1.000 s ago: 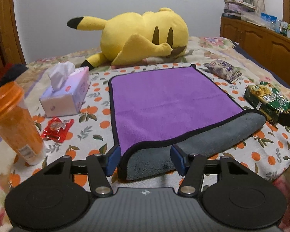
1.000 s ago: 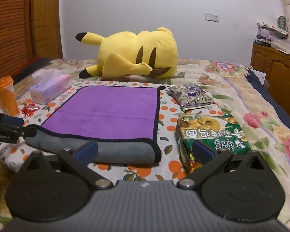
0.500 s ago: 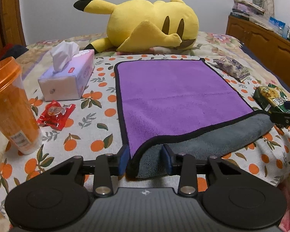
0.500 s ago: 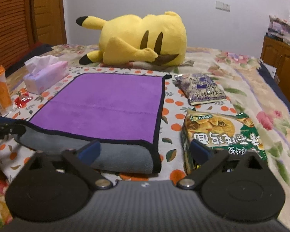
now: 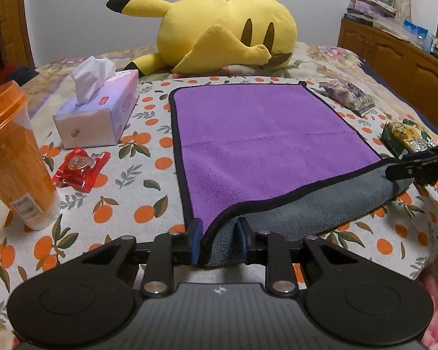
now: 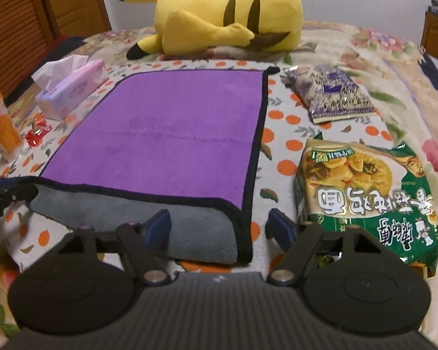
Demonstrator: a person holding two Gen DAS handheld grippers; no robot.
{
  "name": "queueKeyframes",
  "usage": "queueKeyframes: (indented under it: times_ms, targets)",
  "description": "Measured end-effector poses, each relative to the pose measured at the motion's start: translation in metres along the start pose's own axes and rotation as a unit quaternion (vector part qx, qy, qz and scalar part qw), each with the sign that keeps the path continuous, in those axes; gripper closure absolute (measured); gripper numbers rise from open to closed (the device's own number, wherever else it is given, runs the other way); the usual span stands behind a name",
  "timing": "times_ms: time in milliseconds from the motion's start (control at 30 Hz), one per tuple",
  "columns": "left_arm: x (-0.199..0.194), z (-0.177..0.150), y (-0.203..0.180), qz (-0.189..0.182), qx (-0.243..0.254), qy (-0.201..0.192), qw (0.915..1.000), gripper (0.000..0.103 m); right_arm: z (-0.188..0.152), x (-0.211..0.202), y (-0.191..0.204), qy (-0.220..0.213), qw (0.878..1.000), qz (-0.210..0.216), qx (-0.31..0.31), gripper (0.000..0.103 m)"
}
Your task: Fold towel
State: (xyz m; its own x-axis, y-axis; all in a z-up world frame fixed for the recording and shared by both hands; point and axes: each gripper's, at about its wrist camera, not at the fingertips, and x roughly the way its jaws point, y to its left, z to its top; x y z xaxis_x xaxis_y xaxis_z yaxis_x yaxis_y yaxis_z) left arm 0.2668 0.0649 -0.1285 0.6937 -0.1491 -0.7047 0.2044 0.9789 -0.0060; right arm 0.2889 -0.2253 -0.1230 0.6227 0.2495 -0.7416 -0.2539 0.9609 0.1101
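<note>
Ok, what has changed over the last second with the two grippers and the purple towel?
The left gripper narrowed from wide open and now clamps the near left corner of the purple, grey-backed towel. The right gripper moved in lower over the near right corner, fingers still open, gripping nothing. The yellow plush toy, tissue box and orange cup stayed put.

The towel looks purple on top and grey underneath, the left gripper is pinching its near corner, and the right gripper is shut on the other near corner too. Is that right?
Not quite. The towel is purple over grey, and the left gripper does pinch its near corner. But the right wrist view shows the right gripper wide open, its fingers either side of the other near corner, not shut on it.
</note>
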Motion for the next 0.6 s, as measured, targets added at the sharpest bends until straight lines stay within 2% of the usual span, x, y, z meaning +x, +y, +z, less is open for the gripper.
queueKeyframes:
  times_ms: [67,133,200,300,467,500,600]
  targets:
    - [0.000,0.000,0.000,-0.001,0.000,-0.001,1.0000,0.079,0.002,0.000,-0.001,0.006,1.000,-0.001,-0.002,0.044]
    - [0.000,0.000,0.001,-0.001,-0.001,-0.003,1.0000,0.086,0.003,-0.002,0.000,0.009,1.000,0.000,-0.006,0.050]
    - [-0.001,0.001,0.002,-0.003,-0.006,-0.005,1.0000,0.087,0.003,-0.003,0.002,0.016,1.000,-0.010,-0.015,0.062]
    - [-0.001,0.001,0.002,-0.004,-0.007,-0.005,1.0000,0.089,0.001,-0.003,0.009,0.027,0.999,-0.021,-0.040,0.073]
    - [-0.001,0.000,0.001,-0.005,-0.005,-0.005,1.0000,0.090,0.001,-0.005,0.010,0.033,0.997,-0.029,-0.061,0.085]
    - [-0.001,0.000,0.001,-0.005,-0.004,-0.005,1.0000,0.090,0.001,-0.005,0.009,0.034,0.997,-0.029,-0.061,0.097]
    - [-0.001,0.000,-0.001,-0.006,0.001,-0.005,1.0000,0.092,0.000,-0.007,0.006,0.032,0.997,-0.025,-0.061,0.099]
